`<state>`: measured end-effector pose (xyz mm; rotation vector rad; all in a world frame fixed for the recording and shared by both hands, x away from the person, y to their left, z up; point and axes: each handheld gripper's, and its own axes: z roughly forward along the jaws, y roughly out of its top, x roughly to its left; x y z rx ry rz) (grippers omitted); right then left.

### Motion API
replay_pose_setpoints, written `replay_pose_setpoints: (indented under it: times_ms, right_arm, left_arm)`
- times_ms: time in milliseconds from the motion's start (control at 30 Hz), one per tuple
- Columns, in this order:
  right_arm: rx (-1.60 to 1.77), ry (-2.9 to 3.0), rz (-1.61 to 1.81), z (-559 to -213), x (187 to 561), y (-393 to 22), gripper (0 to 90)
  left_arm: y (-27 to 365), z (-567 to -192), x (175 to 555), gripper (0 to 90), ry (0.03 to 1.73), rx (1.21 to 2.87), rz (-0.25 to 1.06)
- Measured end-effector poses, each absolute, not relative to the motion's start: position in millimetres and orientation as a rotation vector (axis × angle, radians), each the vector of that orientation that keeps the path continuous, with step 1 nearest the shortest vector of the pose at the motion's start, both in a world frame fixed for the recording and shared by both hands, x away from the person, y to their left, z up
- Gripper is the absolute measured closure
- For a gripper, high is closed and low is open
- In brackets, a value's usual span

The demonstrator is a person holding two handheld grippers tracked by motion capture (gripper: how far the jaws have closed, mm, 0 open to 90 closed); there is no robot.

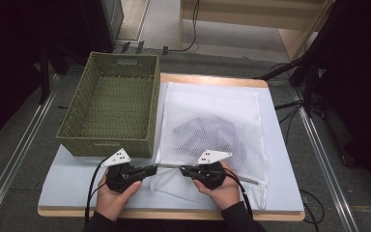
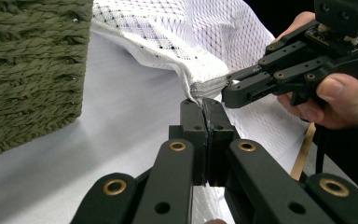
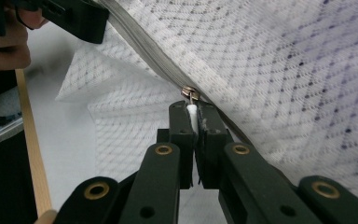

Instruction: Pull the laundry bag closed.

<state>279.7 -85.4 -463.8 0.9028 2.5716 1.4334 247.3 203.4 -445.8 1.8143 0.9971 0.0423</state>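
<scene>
The white mesh zip-up laundry bag (image 1: 212, 130), with dark clothing inside, lies flat on the pale tabletop (image 1: 77, 183), its zippered edge at the near side. The left tongs (image 2: 205, 103) are clamped tight on the end of that edge, and the right tongs (image 3: 192, 108) are pinched on the white tab of the small metal zipper pull (image 3: 190, 93), just beside the left pair along the zipper. The step in hand looks like running the zipper: it should go best if the left tongs anchor the corner and keep the seam taut while the right tongs draw the pull straight along the teeth, not upward, so the mesh does not bunch or catch. The green woven rectangular basket (image 1: 111, 106) stands empty just left of the bag, touching its side; it could crowd the left hand (image 1: 111, 198).
</scene>
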Motion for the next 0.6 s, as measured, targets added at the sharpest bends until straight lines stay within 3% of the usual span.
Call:
replay_pose_setpoints:
  times_ms: [600]
  right_arm:
    - [0.967, 2.530, 1.403, -467.8, 279.1, -117.5, 87.6]
  left_arm:
    - [204.9, -446.8, 245.4, 90.0, 0.996, 1.837, 0.068]
